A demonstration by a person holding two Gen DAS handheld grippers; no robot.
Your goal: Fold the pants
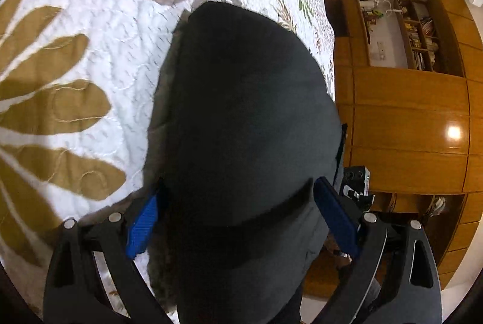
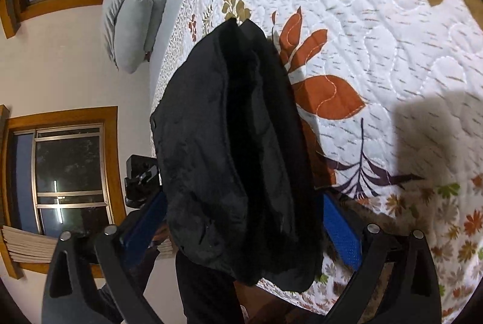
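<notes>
The black pants (image 1: pixel 241 119) hang bunched over a quilted bedspread with leaf prints (image 1: pixel 90 58). My left gripper (image 1: pixel 238 221) has its blue pads on either side of the cloth and is shut on it; the fabric fills the gap and hides the fingertips. In the right wrist view the pants (image 2: pixel 235 149) show folded layers and an open seam. My right gripper (image 2: pixel 244 230) is likewise shut on the pants, held above the bedspread (image 2: pixel 377 52). Each gripper's body shows beside the cloth in the other's view, here (image 1: pixel 356 188) and here (image 2: pixel 142 179).
Wooden wardrobe and shelves (image 1: pixel 416 119) stand to the right of the bed. Grey pillows (image 2: pixel 132 10) lie at the bed's head. Windows with wooden frames (image 2: pixel 63 173) are on the wall. The bed's edge (image 1: pixel 330 58) runs close to the pants.
</notes>
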